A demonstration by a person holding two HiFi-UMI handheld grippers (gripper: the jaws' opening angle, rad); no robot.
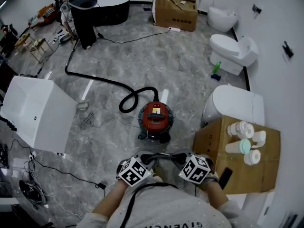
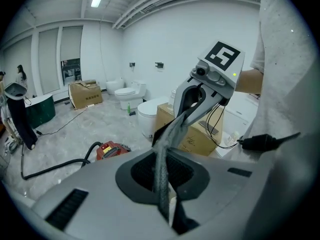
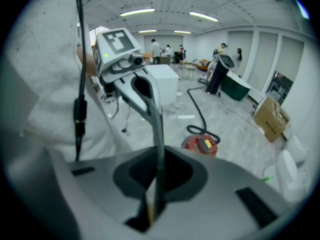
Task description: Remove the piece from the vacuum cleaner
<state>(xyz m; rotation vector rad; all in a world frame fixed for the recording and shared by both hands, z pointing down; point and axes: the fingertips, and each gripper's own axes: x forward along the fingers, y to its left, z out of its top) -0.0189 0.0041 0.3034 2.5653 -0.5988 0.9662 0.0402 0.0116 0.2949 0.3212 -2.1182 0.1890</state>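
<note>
**Item 1. Vacuum cleaner** (image 1: 156, 118): a red canister with a black top handle, standing on the grey marble-pattern floor (image 1: 180, 65). It is the landmark for every entry below.

**Item 2. Hose** (image 1: 95, 78): black. It loops once at the cleaner's far-left side, then trails away across the floor.

**Item 3. Piece** (image 1: 165, 156): a thin, dark grey strip with a textured face. It is lifted clear of the cleaner, on the person's side of it, and is well apart from it in both gripper views. It spans between the two grippers.

**Item 4. Left gripper** (image 1: 148, 159): on the near-left side of the cleaner. Its jaws are drawn almost together, pinching one end of the piece.

**Item 5. Right gripper** (image 1: 181, 158): on the near-right side of the cleaner. Its jaws are narrow and clamped on the opposite end of the piece.

**Item 6. Cardboard box** (image 1: 218, 146): near the cleaner's right side. White bottles (image 1: 244, 144) stand on its top.

**Item 7. Toilet** (image 1: 232, 51): white, to the right of and beyond the cleaner, against the wall.

**Item 8. Second cardboard box** (image 1: 175, 9): far beyond the cleaner.

**Item 9. White cabinet** (image 1: 38, 113): well to the left of the cleaner.
</note>
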